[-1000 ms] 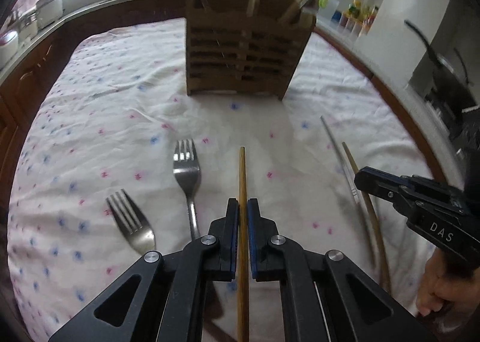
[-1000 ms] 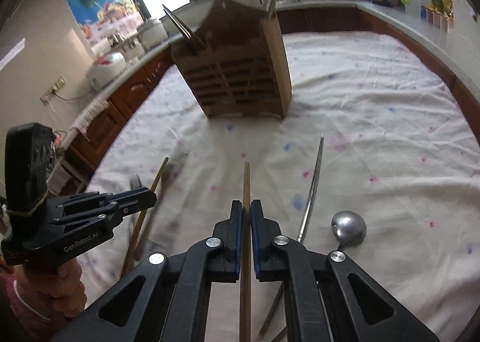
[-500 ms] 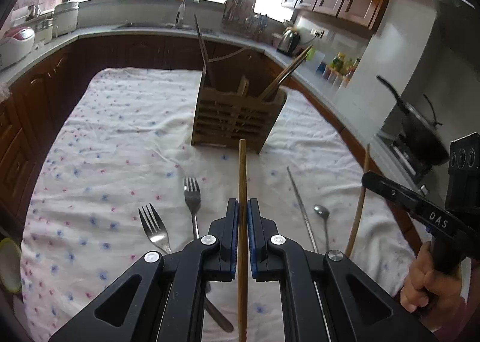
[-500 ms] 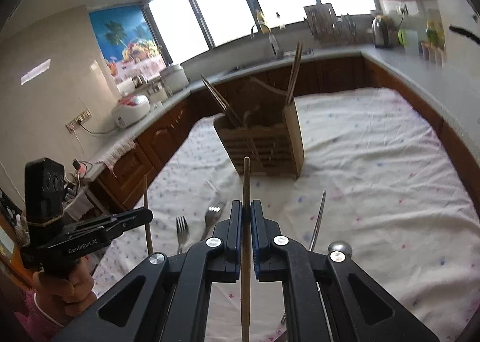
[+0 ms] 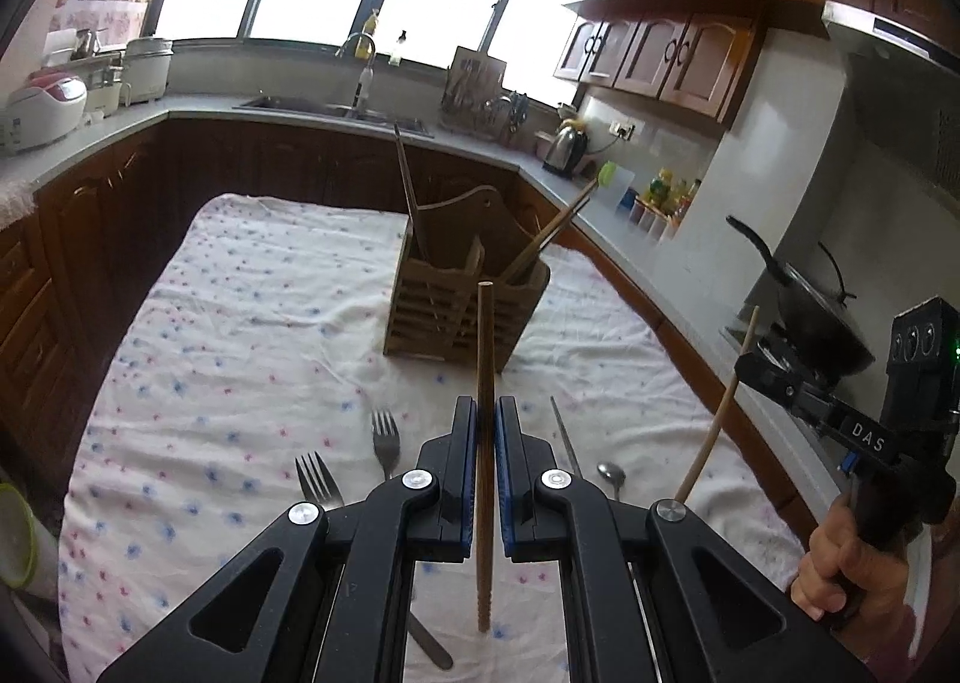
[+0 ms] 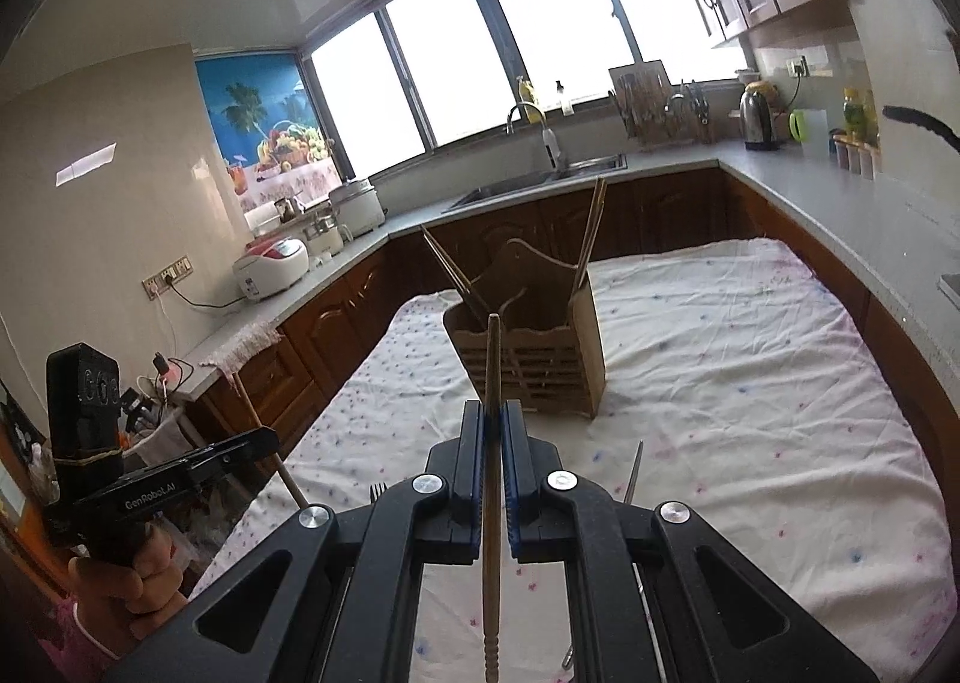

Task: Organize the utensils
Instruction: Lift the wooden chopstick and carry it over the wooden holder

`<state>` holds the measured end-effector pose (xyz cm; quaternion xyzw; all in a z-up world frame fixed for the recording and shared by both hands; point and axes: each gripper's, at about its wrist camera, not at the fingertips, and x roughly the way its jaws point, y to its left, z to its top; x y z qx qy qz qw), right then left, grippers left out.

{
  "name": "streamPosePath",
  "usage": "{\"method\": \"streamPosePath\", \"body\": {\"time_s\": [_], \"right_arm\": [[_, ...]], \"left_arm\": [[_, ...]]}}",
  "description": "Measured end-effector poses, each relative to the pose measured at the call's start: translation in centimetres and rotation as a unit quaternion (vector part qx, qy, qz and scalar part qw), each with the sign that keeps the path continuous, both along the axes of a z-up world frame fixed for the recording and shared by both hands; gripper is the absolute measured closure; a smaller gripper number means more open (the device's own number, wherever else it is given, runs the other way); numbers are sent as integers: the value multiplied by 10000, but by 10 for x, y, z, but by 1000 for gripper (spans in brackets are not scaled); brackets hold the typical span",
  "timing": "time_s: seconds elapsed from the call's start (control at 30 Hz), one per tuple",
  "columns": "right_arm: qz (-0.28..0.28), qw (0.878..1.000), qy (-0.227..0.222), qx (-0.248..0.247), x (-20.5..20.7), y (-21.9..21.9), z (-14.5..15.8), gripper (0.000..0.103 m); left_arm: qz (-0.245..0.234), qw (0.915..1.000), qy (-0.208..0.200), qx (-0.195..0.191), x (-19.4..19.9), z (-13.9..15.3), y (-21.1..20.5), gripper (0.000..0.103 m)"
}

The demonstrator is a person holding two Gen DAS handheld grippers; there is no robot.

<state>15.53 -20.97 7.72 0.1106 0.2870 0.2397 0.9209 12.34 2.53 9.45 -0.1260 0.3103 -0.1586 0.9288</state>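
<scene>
Raised above the floral tablecloth [image 5: 252, 323], each hand-held gripper [image 5: 486, 413] [image 6: 493, 419] clamps a chopstick [image 5: 485, 383] [image 6: 493, 371]

Home kitchen: sink [image 6: 540, 182], kettle [image 6: 757, 120], wooden cabinets [image 5: 654, 53].

White tablecloth [image 5: 270, 335], pink-blue specks

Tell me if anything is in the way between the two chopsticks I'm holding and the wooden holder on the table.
Nothing visible blocks either path. The left gripper and right gripper each clamp a chopstick in the air, and only open cloth lies before the holder. Chopsticks already leaning inside it could crowd the openings.
</scene>
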Motion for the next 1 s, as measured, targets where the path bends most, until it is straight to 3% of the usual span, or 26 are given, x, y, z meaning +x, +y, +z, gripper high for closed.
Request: {"method": "streamPosePath", "body": {"time_s": [0.5,1.0], "right_arm": [[-103,9996,-251,58,14,-2,12,97],[-254,9979,-549,216,63,6,29,97]], "left_arm": [[119,9997,-202,-37,15,11,8,99],[212,9987,-462,-2,60,29,10,99]]}}
